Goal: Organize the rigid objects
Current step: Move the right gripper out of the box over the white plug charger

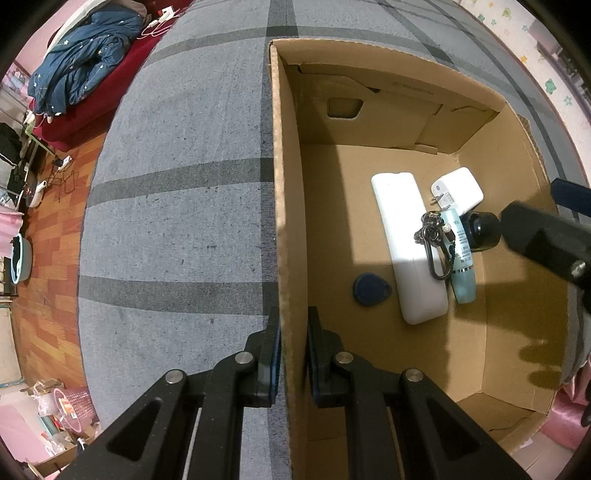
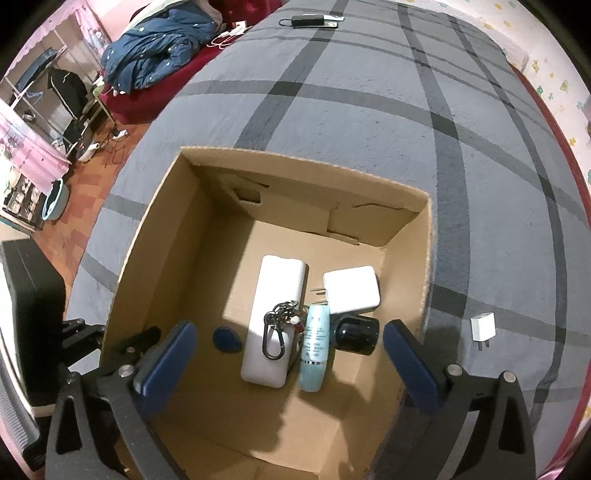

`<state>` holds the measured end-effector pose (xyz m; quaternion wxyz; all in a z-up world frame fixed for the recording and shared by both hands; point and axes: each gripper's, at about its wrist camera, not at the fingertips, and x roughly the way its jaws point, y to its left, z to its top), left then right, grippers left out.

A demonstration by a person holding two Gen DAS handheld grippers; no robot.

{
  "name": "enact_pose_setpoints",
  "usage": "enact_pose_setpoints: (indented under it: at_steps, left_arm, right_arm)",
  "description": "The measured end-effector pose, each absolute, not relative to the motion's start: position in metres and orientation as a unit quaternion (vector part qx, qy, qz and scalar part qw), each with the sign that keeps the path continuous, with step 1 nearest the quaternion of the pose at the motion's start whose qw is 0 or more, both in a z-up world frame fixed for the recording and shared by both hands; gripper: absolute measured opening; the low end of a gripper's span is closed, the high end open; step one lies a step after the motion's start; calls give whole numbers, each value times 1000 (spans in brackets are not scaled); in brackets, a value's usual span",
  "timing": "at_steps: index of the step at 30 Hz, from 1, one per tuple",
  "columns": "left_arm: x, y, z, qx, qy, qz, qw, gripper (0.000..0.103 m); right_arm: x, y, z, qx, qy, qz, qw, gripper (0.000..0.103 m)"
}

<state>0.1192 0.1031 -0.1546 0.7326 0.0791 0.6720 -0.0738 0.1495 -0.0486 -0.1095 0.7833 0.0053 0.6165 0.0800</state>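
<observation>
An open cardboard box [image 1: 288, 206] [image 2: 147, 229] sits on a grey plaid bed. Inside lie a white power bank [image 1: 406, 243] [image 2: 273, 317], a white charger [image 1: 461, 190] [image 2: 354, 290], a keyring with carabiner [image 1: 434, 236] [image 2: 279, 328], a light blue tube [image 1: 461, 266] [image 2: 314, 350], a black jar [image 1: 484, 230] [image 2: 356, 334] and a blue tag [image 1: 371, 290] [image 2: 226, 339]. My left gripper [image 1: 293, 354] is shut on the box's left wall. My right gripper [image 2: 291, 362] is open and empty above the box.
A small white plug adapter [image 2: 483, 328] lies on the bed right of the box. A black charger with cable [image 2: 310, 20] lies at the bed's far end. A blue jacket [image 1: 81, 62] lies on a red bench to the left.
</observation>
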Motion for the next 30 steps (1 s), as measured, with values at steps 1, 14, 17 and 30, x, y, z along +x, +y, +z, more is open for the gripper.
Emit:
enact_pose_setpoints:
  at_steps: [1, 14, 17, 30]
  left_arm:
    - [119, 103, -155, 80, 672, -74, 733, 13]
    - [119, 101, -155, 85, 674, -71, 731, 13]
    - [119, 101, -156, 85, 674, -69, 731, 13]
    - [122, 99, -157, 83, 677, -60, 728, 12]
  right_arm:
    - [150, -51, -108, 7, 615, 79, 784, 103]
    - [152, -97, -89, 24, 602, 54, 796, 103]
    - [153, -114, -89, 30, 602, 47, 797, 103]
    - [155, -186, -103, 52, 610, 19, 790, 103]
